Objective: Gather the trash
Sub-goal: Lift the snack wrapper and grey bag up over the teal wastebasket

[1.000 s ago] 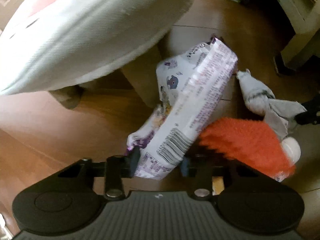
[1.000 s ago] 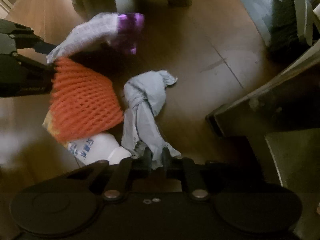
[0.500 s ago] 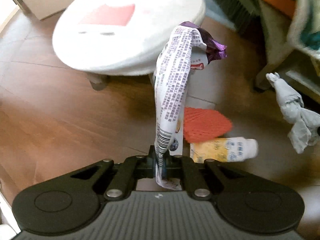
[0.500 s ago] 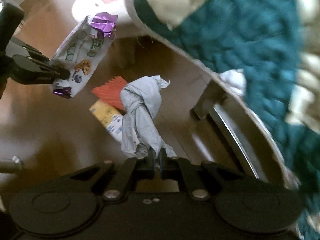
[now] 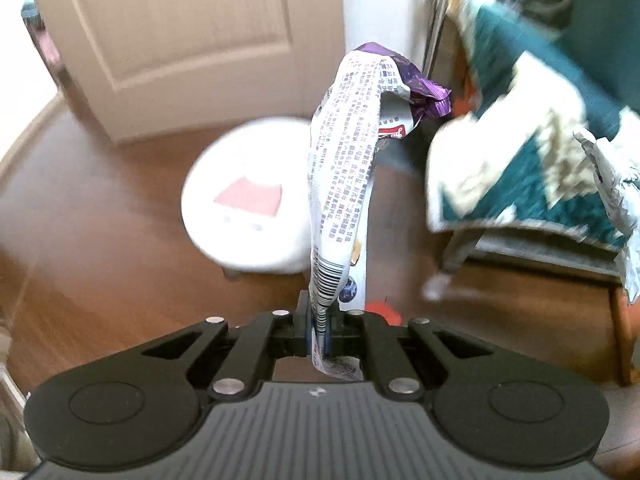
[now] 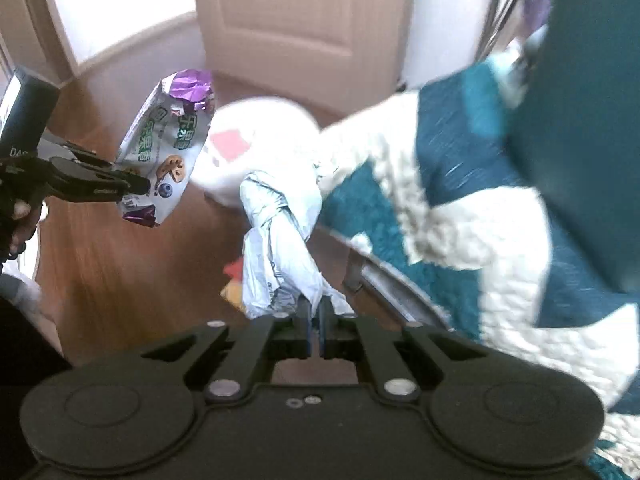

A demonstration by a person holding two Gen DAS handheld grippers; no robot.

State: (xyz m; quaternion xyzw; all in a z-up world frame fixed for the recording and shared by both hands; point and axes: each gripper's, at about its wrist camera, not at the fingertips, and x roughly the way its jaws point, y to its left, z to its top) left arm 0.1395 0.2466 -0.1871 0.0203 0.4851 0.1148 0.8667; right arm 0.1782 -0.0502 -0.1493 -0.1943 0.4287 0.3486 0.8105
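Note:
My left gripper is shut on the bottom edge of a white and purple snack wrapper, which stands up from the jaws, well above the floor. The same wrapper and left gripper show at the left of the right wrist view. My right gripper is shut on a knotted grey plastic bag, held in the air; the bag also shows at the right edge of the left wrist view. Below it on the floor lie a bit of orange foam net and a yellow bottle.
A round white stool stands on the brown wood floor. A teal and cream blanket hangs over a chair at the right. A beige door is behind.
Both grippers have risen from the floor with their loads. The stool, orange net and bottle now lie far below, and the door and blanket have come into view.

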